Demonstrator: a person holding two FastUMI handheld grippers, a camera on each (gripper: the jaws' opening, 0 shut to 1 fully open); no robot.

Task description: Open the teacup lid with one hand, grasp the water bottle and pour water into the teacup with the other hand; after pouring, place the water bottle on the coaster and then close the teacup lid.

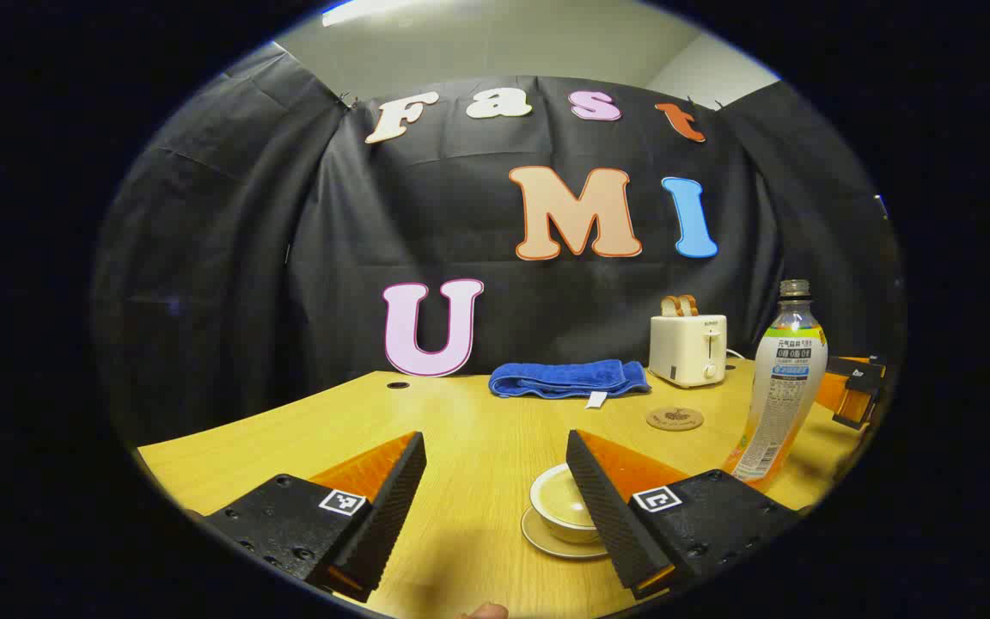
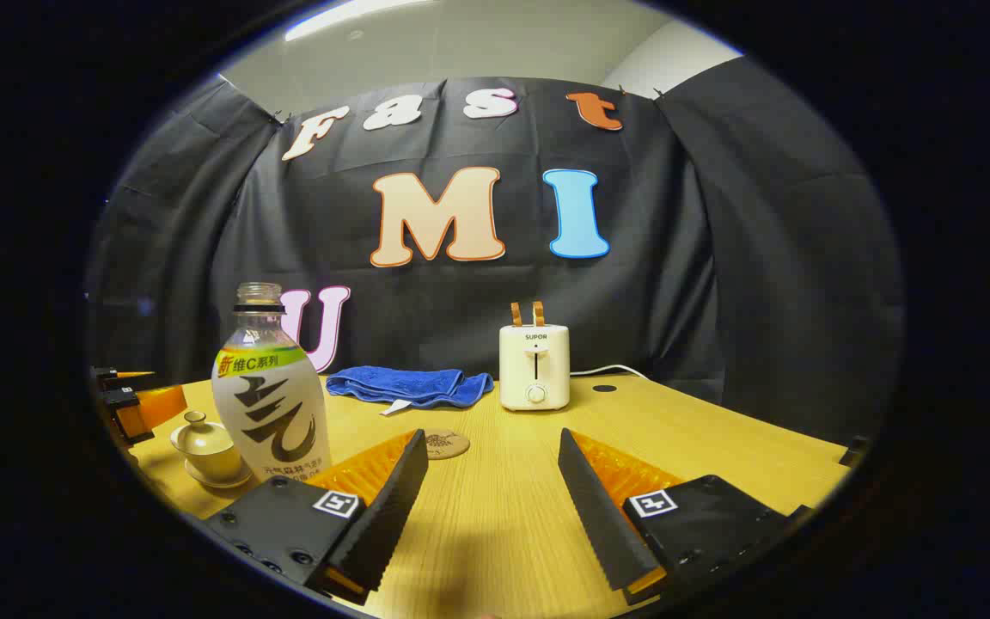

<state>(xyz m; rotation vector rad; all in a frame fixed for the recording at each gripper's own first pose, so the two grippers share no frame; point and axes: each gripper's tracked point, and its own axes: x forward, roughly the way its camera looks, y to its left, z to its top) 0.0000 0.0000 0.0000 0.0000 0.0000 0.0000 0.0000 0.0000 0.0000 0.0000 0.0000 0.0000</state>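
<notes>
Left gripper (image 1: pixel 495 490) jaws spread, teacup (image 1: pixel 560 507) beside right jaw; right gripper (image 2: pixel 488 490) jaws spread.

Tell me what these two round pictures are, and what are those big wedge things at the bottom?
Those wedges are the two fingers of a claw that a person holds, one claw in each hand. A small camera rides on each claw and looks forward.

The left gripper view looks past the left claw, which is open and holds nothing. The right gripper view does the same for the right claw, also open.

On the wooden table stand a teacup with its lid on, sitting on a saucer, and a water bottle without a cap. Farther back lie a round coaster, a blue towel and a toaster.
</notes>
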